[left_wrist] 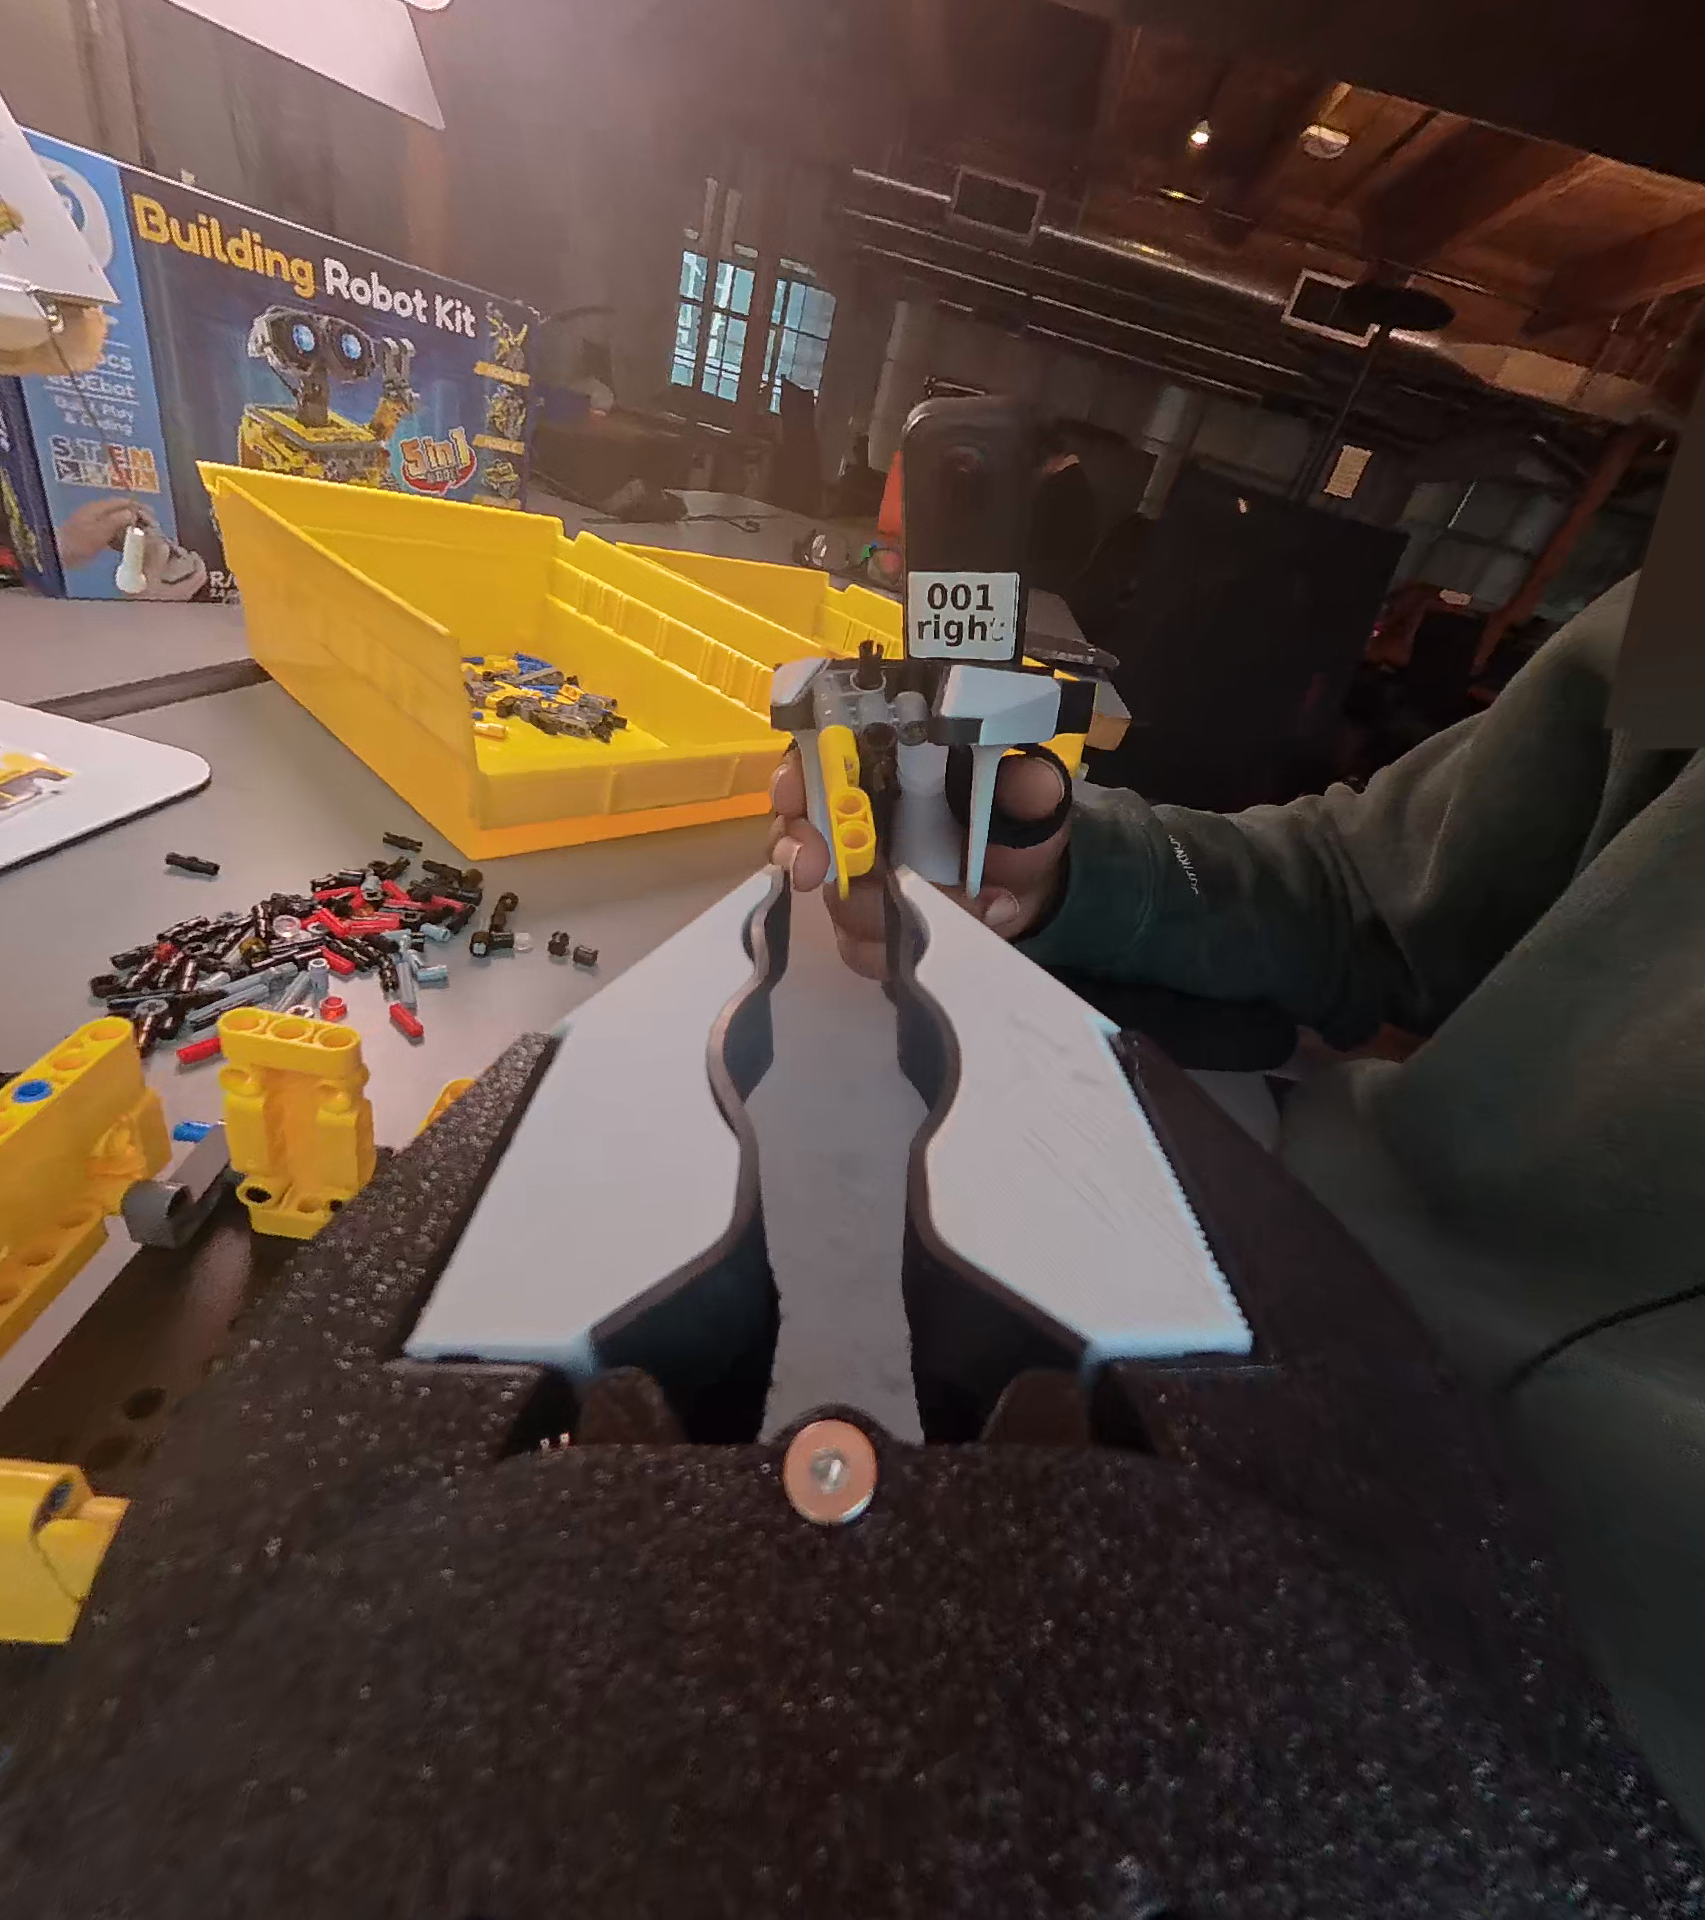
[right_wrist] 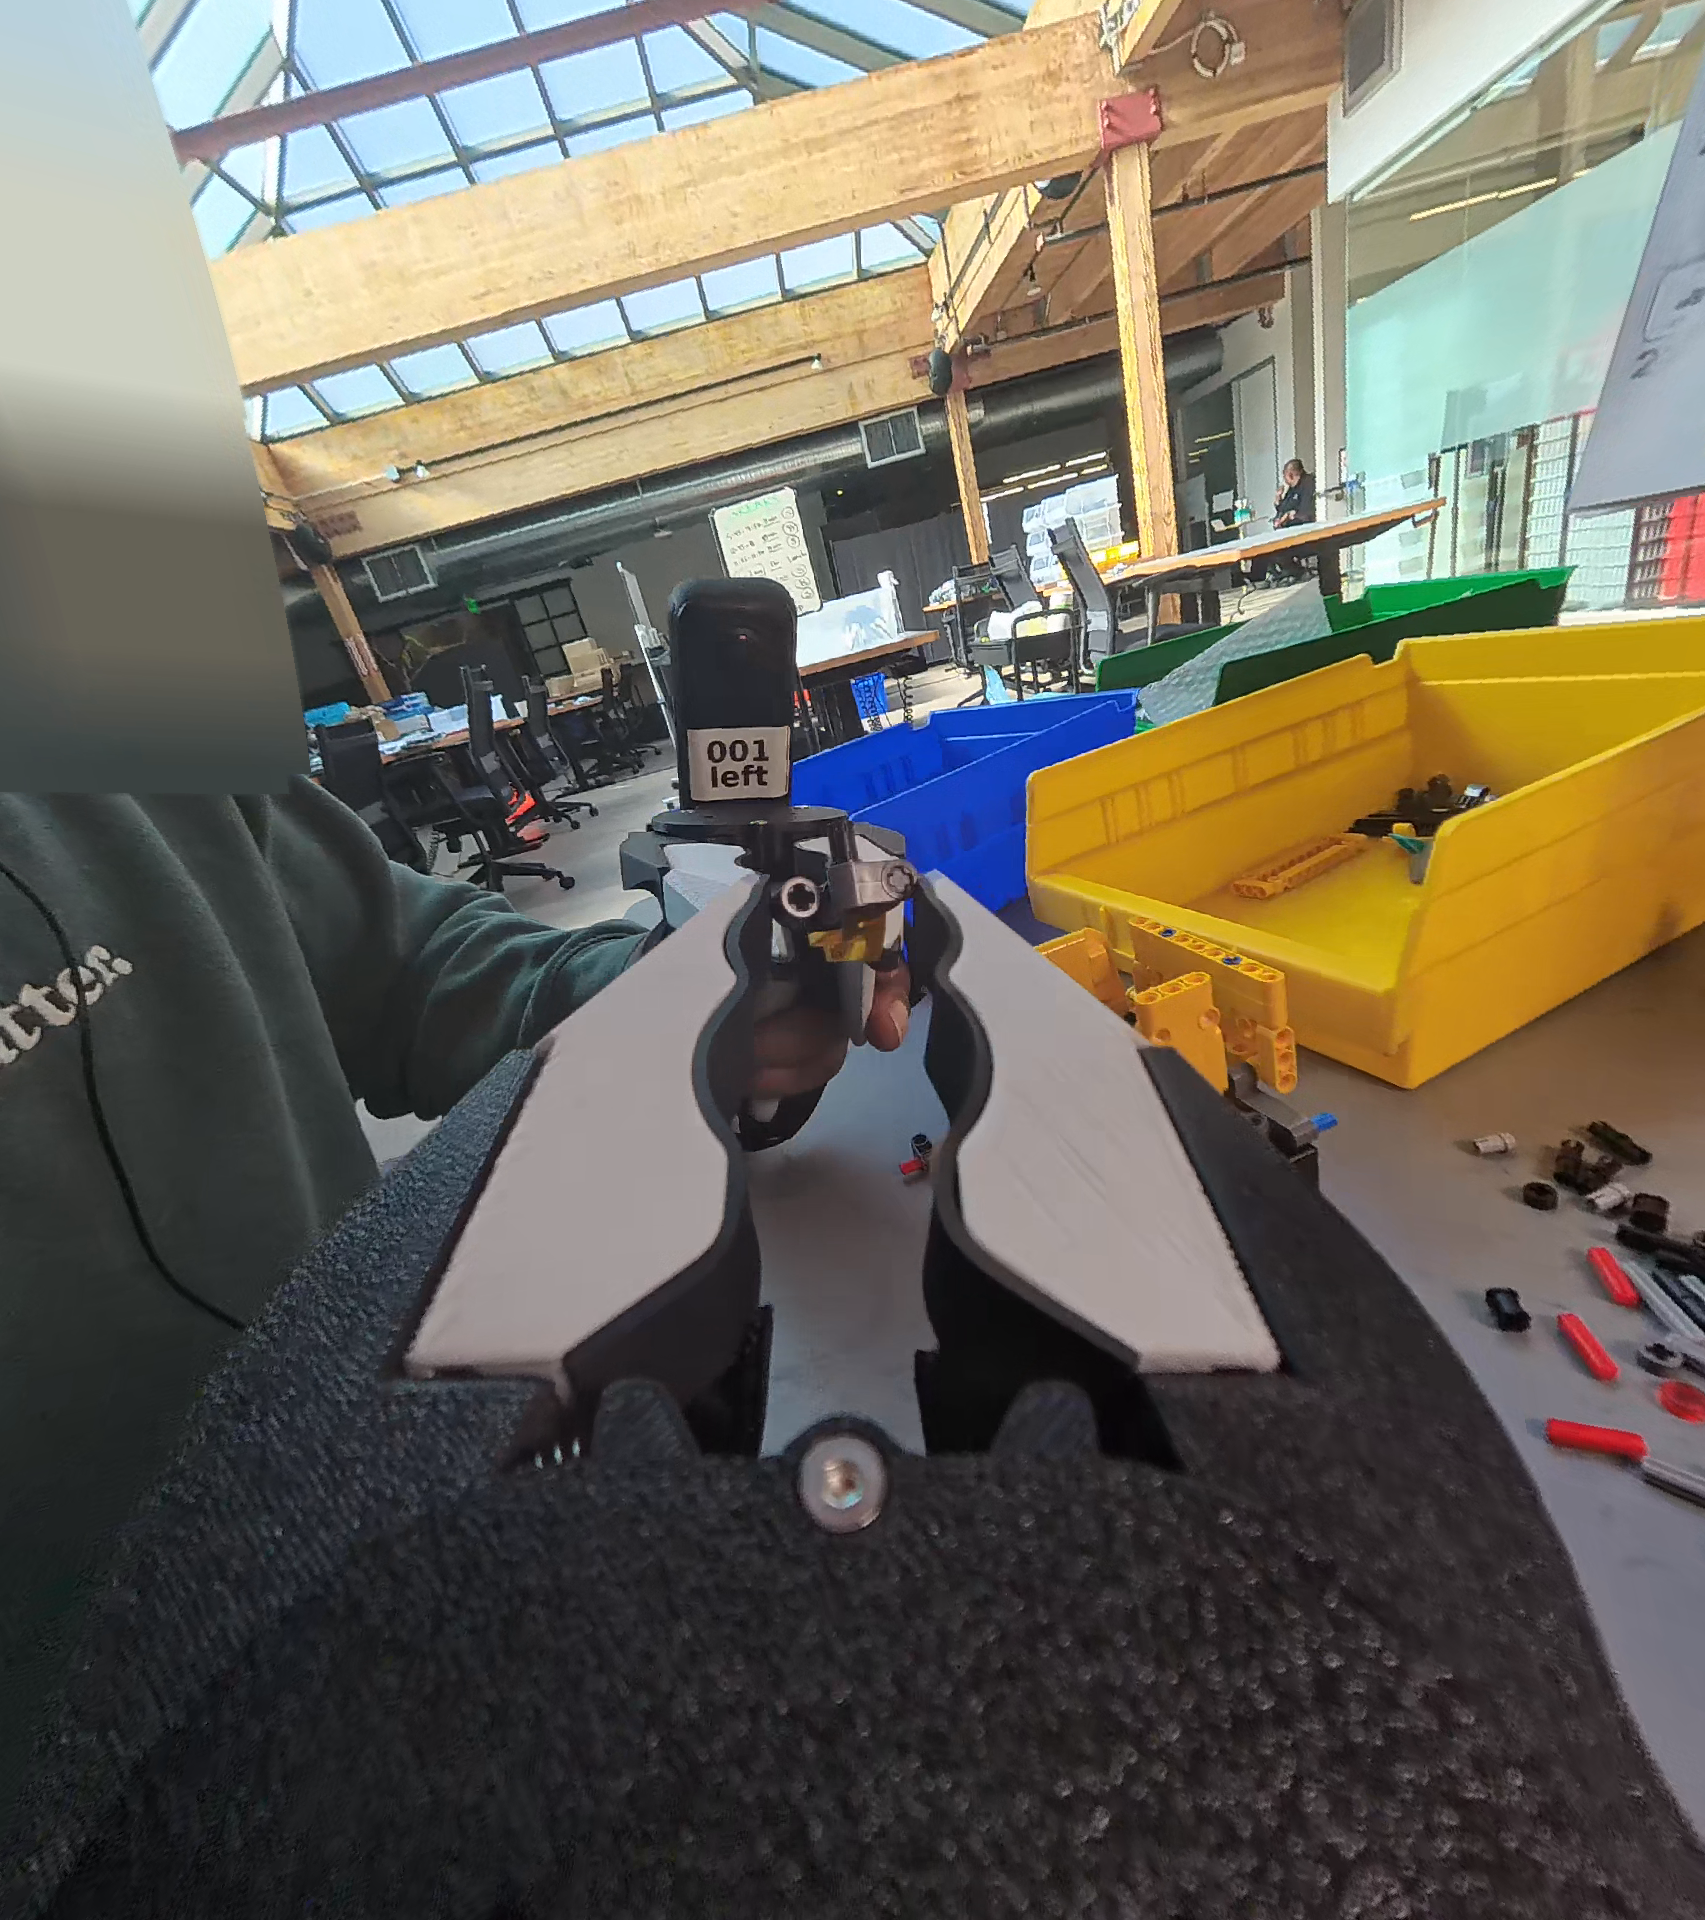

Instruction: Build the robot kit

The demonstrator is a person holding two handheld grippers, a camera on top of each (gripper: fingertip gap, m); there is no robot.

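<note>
Left wrist view: the left gripper (left_wrist: 840,888) is standing with its jaws a little spread. The lower end of a yellow beam is showing in the gap at 12 o'clock, but I cannot tell whether the tips are touching it. That beam is hanging from a small grey and yellow assembly (left_wrist: 863,727), which the right gripper (left_wrist: 884,769) is pinching in the air, facing the camera. A hand (left_wrist: 1014,831) in a dark green sleeve is gripping its handle.

At 10 o'clock a yellow bin (left_wrist: 391,665) is sitting on the grey table (left_wrist: 619,914), holding a small heap of grey, blue, yellow and black pieces (left_wrist: 536,701). Behind it a printed box (left_wrist: 308,343) is standing upright. Loose black, red and grey pins (left_wrist: 308,935) are lying at 9 o'clock. A yellow built block (left_wrist: 297,1112) is standing just below them, and larger yellow parts are being cut off by the left edge.

Right wrist view: the right gripper's jaws are closing on the assembly at 12 o'clock, and the left gripper is mostly hiding behind it. At 2 o'clock the yellow bin is showing a long beam (right_wrist: 1295,868) and some dark pieces (right_wrist: 1430,805). A blue bin (right_wrist: 952,758) and a green bin (right_wrist: 1450,613) are sitting beyond it, their contents being out of sight.
</note>
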